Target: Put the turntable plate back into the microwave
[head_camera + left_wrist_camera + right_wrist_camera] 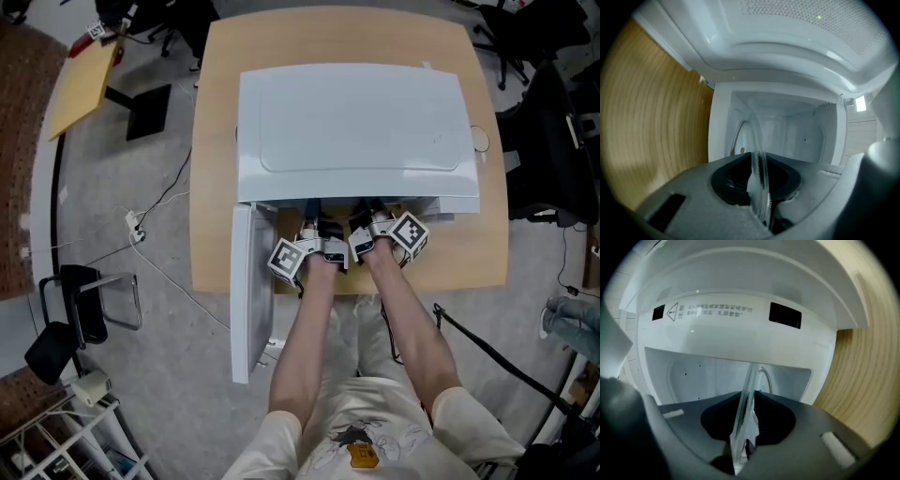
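Both claws at microwave [356,122] mouth. Door [242,291] is swung open to the left, unit sits on wooden worktop [220,112]. Left claw [757,155] clamped on turntable plate [759,187] rim. Right claw [748,393] closed on rim at another spot, pads look to be on the glass. Plate shows edge-on btw jaws in both gripper views. Two-point hold prob. bc glass is wide + slippery: keeps it from tipping through the opening. Plate reaches into cavity [792,126]; can't tell if it's seated on the hub. Est. late stage: lower, centre, then let go.
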`<state>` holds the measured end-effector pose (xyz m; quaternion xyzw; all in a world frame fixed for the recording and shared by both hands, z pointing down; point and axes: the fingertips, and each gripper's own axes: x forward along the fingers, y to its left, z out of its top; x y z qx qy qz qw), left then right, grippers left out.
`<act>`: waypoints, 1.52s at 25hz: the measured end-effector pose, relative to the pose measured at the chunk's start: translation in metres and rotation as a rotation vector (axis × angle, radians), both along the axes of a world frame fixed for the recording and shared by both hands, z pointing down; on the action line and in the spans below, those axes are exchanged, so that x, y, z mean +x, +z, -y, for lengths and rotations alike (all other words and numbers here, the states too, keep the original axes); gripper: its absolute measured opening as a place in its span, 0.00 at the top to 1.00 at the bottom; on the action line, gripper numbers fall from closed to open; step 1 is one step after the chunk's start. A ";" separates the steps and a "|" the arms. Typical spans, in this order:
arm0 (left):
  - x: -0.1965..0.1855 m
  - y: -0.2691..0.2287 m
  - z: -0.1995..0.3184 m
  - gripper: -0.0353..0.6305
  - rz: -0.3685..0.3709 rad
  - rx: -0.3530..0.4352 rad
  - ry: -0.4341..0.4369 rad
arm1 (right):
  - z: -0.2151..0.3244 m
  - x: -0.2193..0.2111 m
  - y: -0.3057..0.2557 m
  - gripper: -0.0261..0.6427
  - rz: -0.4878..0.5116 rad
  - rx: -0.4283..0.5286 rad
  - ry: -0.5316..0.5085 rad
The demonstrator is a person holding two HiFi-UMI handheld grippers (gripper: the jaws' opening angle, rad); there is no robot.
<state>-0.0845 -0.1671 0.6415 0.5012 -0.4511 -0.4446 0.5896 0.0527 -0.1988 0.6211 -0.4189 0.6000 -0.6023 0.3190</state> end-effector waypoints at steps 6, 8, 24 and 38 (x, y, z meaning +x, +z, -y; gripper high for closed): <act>-0.005 0.009 0.003 0.89 -0.023 -0.005 -0.024 | -0.022 -0.015 -0.019 0.76 0.071 0.037 -0.083; -0.003 0.002 0.005 0.90 -0.021 -0.005 -0.025 | -0.030 -0.022 -0.019 0.76 0.082 0.031 -0.117; 0.016 -0.026 -0.012 0.83 -0.017 0.036 0.041 | -0.014 -0.020 -0.001 0.89 0.077 -0.043 -0.121; 0.020 -0.007 -0.004 0.90 0.021 -0.014 0.067 | -0.010 -0.013 0.007 0.86 0.030 -0.080 -0.120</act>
